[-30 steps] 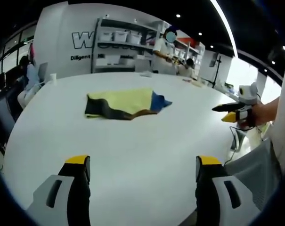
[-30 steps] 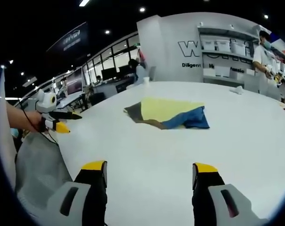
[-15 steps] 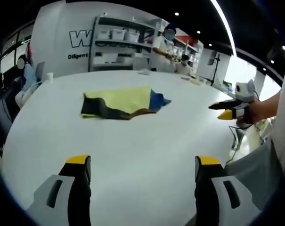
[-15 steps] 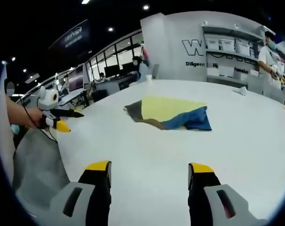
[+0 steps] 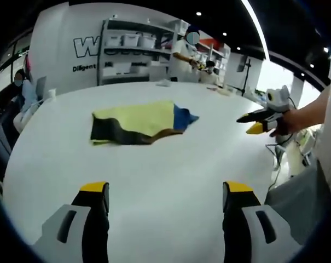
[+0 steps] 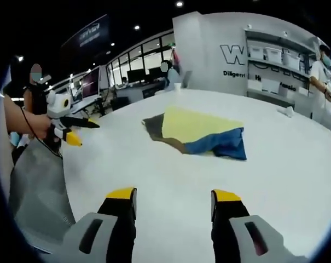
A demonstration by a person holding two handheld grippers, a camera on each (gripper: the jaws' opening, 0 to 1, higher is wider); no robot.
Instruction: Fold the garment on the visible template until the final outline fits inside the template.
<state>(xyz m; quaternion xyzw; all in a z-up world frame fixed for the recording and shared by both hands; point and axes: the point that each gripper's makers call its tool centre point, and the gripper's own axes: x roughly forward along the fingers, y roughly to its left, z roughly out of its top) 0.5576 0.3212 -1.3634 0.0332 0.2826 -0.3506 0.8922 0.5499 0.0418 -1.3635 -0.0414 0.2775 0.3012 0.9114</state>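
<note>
Lying crumpled mid-table (image 5: 170, 181), well beyond both grippers: a garment (image 5: 140, 121), dark at its left end, blue at its right, partly over a yellow template (image 6: 201, 125). Left gripper (image 5: 162, 189) short of it, jaws apart, empty. Right gripper (image 6: 173, 194) likewise spread, holding nothing. Soft, light, floppy by the look; best pinched at a free corner or hem edge, probably the blue end.
</note>
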